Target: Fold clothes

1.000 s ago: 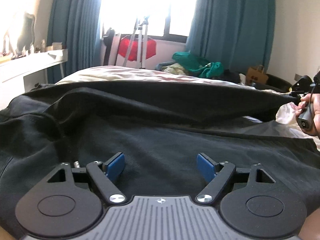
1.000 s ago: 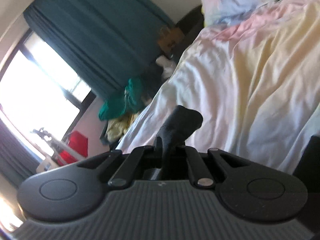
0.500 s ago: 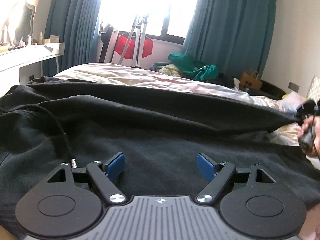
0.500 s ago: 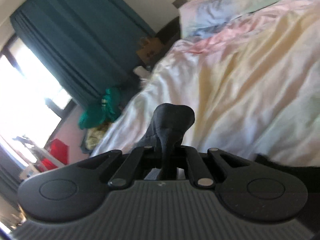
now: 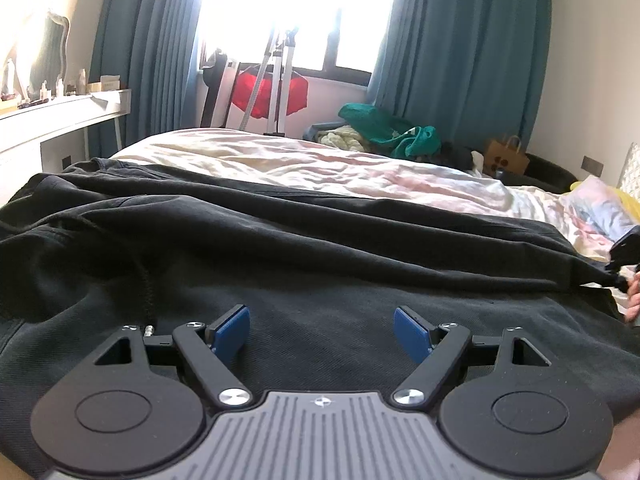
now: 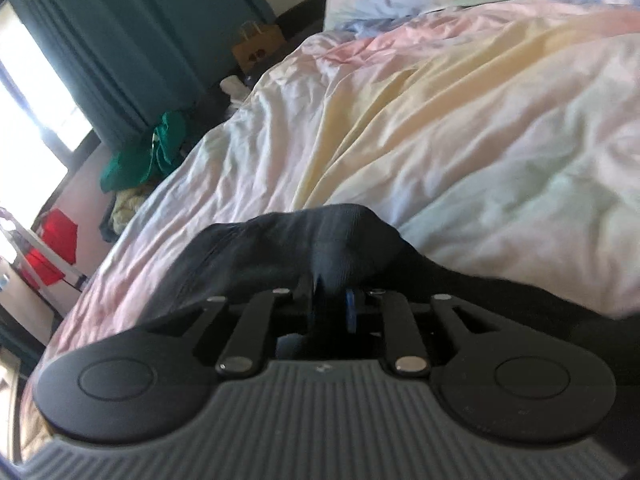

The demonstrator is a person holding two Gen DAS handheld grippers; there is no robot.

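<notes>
A large black garment (image 5: 320, 248) lies spread across the bed in the left wrist view, with a drawstring (image 5: 149, 292) at the left. My left gripper (image 5: 322, 330) is open and empty just above the cloth near its front edge. My right gripper (image 6: 331, 300) is shut on a corner of the black garment (image 6: 312, 240), low over the sheet. In the left wrist view the right gripper (image 5: 628, 246) shows at the far right edge, pulling the garment's corner taut.
The bed is covered by a pastel sheet (image 6: 460, 120). Beyond it are teal curtains (image 5: 460, 48), a bright window, a tripod (image 5: 276, 80) with a red item, a pile of green clothes (image 5: 384, 128), a paper bag (image 5: 506, 156) and a white desk (image 5: 60, 116) at left.
The right gripper has lowered the held corner toward the sheet, and the raised black fold has flattened. The left gripper stays open over the garment and now looks a little higher.
</notes>
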